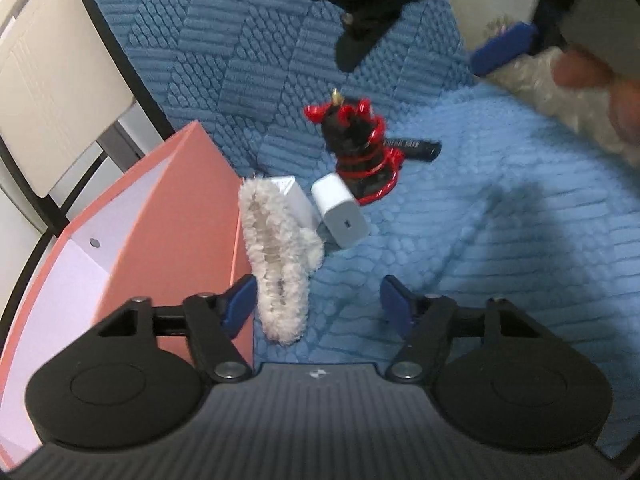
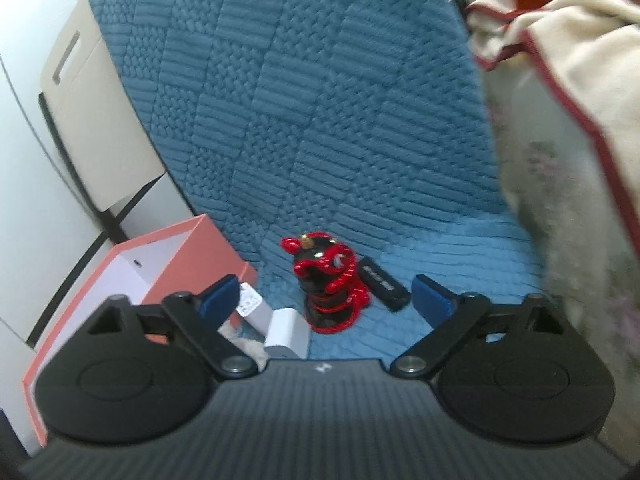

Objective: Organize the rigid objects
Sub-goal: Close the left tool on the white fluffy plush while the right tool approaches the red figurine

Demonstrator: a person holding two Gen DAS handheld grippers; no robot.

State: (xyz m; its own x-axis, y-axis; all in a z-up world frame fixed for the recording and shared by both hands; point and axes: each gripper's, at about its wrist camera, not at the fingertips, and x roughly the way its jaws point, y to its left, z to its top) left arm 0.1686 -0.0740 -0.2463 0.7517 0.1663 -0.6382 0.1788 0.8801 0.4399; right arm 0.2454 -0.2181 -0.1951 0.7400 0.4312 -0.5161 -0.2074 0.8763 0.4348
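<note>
On the blue quilted cover stands a black-and-red figurine [image 1: 356, 152] [image 2: 326, 286]. Behind it lies a small black stick-shaped device [image 1: 416, 147] [image 2: 382, 282]. Two white charger blocks lie beside it, one [image 1: 340, 210] [image 2: 286, 338] nearer the figurine, one [image 1: 290, 198] [image 2: 250, 306] by the box. A fluffy white oblong piece [image 1: 280, 260] lies just ahead of my open, empty left gripper [image 1: 318, 304]. My right gripper [image 2: 322, 300] is open and empty, hovering above the objects; it shows in the left wrist view [image 1: 420, 28] at the top.
An open pink box [image 1: 132, 248] [image 2: 132, 280] with a pale inside stands at the left, against the cover's edge. A beige cabinet [image 2: 88, 120] is behind it. A cream blanket with red trim [image 2: 568, 80] is heaped at the right.
</note>
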